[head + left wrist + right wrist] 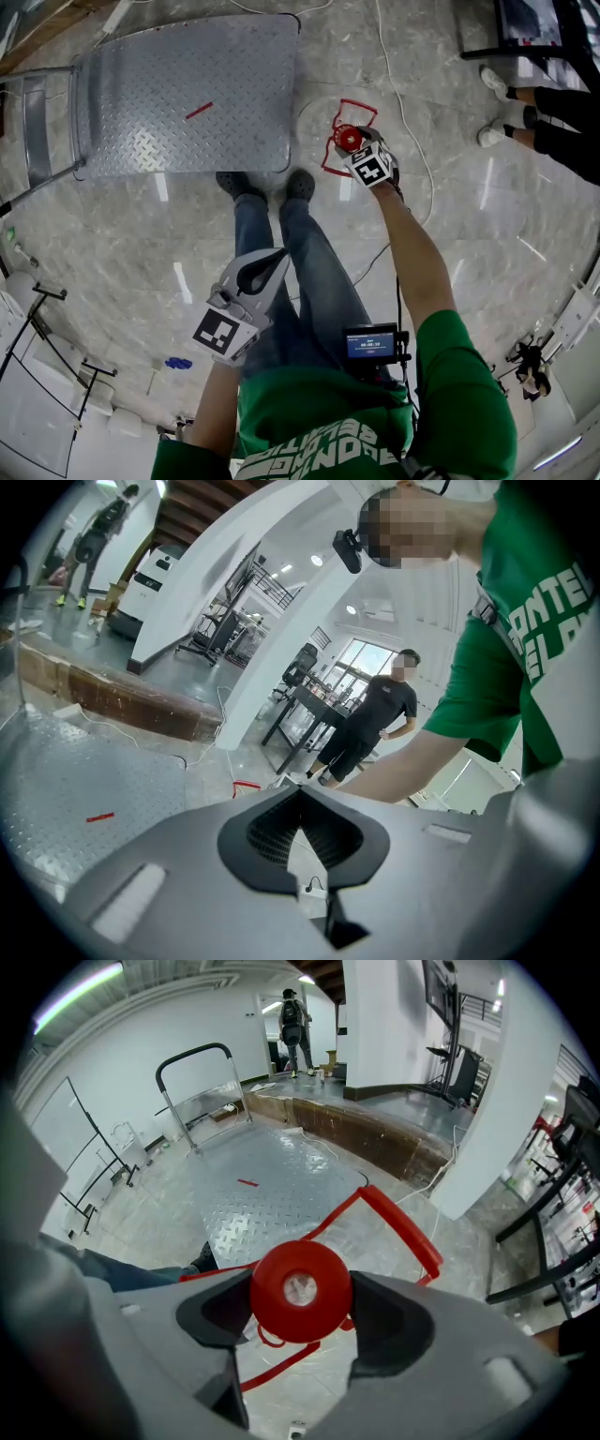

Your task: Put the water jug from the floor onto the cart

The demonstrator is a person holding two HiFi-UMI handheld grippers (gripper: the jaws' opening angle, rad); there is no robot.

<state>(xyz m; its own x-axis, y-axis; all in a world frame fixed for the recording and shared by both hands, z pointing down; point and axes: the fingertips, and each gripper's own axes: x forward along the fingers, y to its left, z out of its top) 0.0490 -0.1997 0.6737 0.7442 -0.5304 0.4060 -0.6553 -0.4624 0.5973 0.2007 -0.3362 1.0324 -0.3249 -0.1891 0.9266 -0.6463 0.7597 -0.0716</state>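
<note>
The jug beside the cart is clamped at its cap by the right gripper; a steady lift is advised. The left gripper is clenched, empty.

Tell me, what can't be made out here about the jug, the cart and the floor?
Clear plastic water jug with a red cap: body hidden beneath the cap and the right gripper in both head and right gripper views; water level untellable.
Grey checker-plate metal cart: wheels hidden under its deck, head view.
Small blue object on the floor, head view: too small to identify.
</note>
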